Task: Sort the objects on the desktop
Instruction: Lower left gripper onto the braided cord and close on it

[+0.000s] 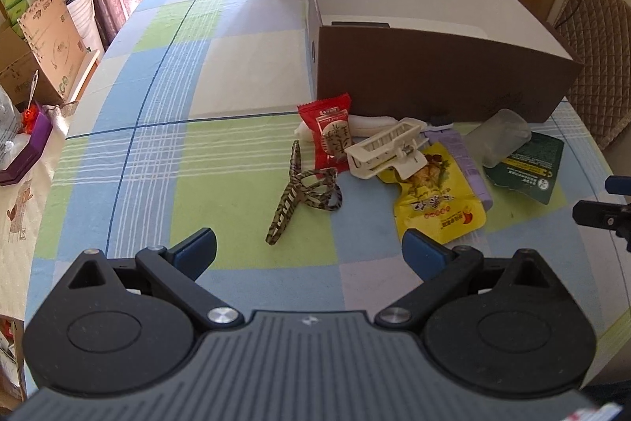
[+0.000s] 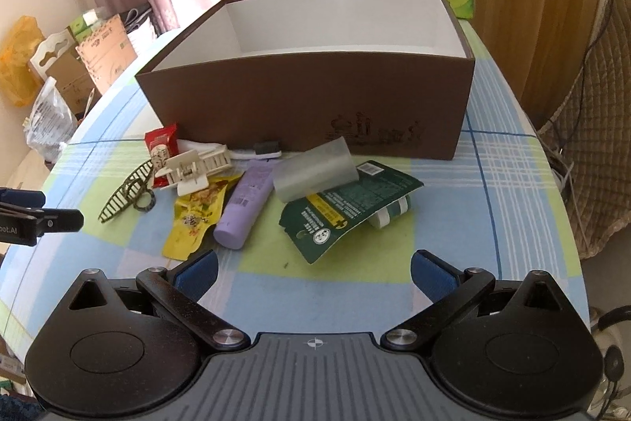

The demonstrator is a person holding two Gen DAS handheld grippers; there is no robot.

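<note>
Both grippers (image 1: pixel 309 247) (image 2: pixel 313 273) hover level — jaws apart.

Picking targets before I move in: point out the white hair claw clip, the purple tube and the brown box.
white hair claw clip (image 1: pixel 384 150): left wrist view, on its toothed body.
purple tube (image 2: pixel 246 198): right wrist view, mid-barrel.
brown box (image 2: pixel 307 109): right wrist view, on its near outer wall.

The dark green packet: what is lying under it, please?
Under the dark green packet a small roll with green and white stripes sticks out at its right edge. The frosted plastic cup lies on its upper left part. The packet hides the rest of the roll.
</note>
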